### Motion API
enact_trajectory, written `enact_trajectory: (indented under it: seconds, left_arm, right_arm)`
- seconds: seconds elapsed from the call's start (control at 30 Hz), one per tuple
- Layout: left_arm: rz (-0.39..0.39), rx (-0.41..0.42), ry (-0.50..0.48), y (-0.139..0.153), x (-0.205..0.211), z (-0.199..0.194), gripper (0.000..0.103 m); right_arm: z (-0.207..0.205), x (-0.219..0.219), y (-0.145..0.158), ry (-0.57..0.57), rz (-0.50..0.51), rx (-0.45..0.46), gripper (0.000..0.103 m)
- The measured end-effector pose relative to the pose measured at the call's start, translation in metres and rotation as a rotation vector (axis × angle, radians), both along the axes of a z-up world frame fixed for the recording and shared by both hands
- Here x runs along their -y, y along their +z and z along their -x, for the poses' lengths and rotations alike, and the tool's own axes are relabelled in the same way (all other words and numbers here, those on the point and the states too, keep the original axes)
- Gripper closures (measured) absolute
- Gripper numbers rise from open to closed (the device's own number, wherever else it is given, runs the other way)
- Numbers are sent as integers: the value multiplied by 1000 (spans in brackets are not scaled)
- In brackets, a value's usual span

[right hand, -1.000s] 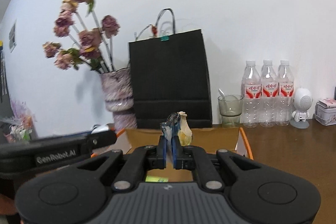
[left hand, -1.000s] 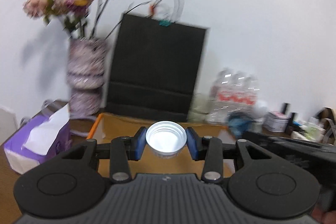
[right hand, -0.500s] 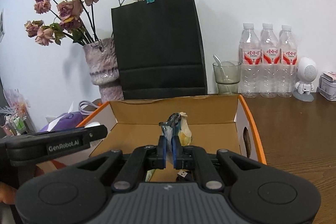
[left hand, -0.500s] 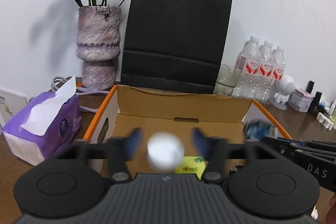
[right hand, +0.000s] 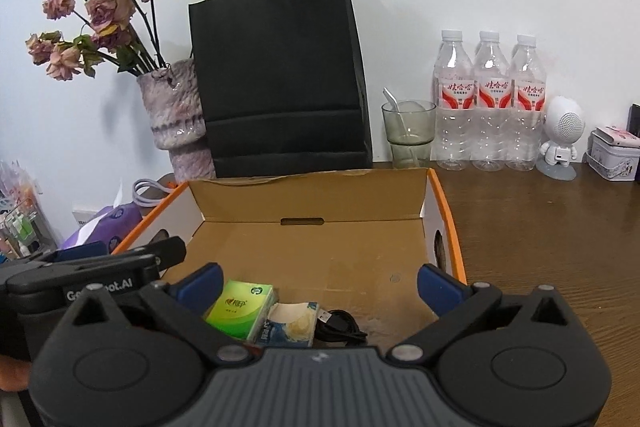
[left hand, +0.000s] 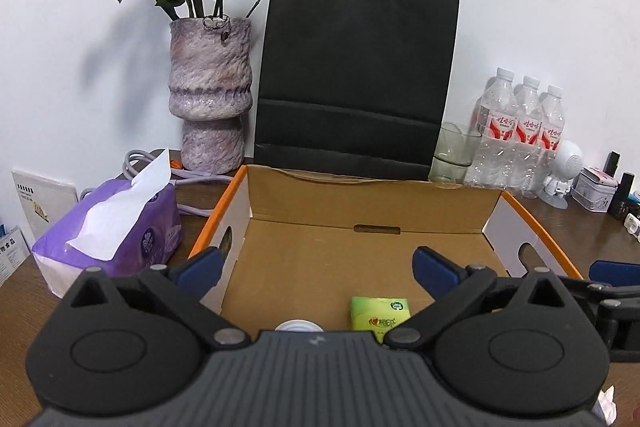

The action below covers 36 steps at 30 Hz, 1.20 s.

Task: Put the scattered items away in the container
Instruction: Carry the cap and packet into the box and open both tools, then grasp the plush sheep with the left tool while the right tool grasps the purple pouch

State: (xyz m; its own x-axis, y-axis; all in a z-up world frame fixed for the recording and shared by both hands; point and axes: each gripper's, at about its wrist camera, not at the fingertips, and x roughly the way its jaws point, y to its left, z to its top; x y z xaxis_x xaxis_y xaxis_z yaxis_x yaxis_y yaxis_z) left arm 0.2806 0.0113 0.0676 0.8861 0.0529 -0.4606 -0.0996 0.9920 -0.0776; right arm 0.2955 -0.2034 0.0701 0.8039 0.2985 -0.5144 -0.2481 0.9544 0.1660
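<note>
Over the box (right hand: 312,199) both my claws hang empty, left claw (left hand: 316,267) wide, right claw (right hand: 320,281) opening above the near snack packet (right hand: 290,325).

The far half of the cardboard box (right hand: 312,251) floor, at mid-frame in the right wrist view, lies bare and open from above. Its near floor holds a green tissue pack (right hand: 242,309), a snack packet (right hand: 292,325) and a black USB cable (right hand: 340,327). A black paper bag (right hand: 280,75) and stone vase (right hand: 178,115) wall off the back, while bare wooden table (right hand: 540,227) at right offers passage.
</note>
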Motion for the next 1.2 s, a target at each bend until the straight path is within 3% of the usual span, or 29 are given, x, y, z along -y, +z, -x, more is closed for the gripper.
enact_trajectory:
  seconds: [0.53, 0.87, 1.2]
  left_arm:
    - [-2, 42, -8, 12, 3, 13, 0]
    - [14, 75, -21, 25, -4, 52, 0]
    - [-22, 97, -13, 24, -28, 108, 0]
  right_arm:
    - [9, -4, 4, 2, 14, -11, 0]
    - [45, -1, 15, 4, 12, 19, 0]
    - [102, 17, 5, -19, 44, 16, 0]
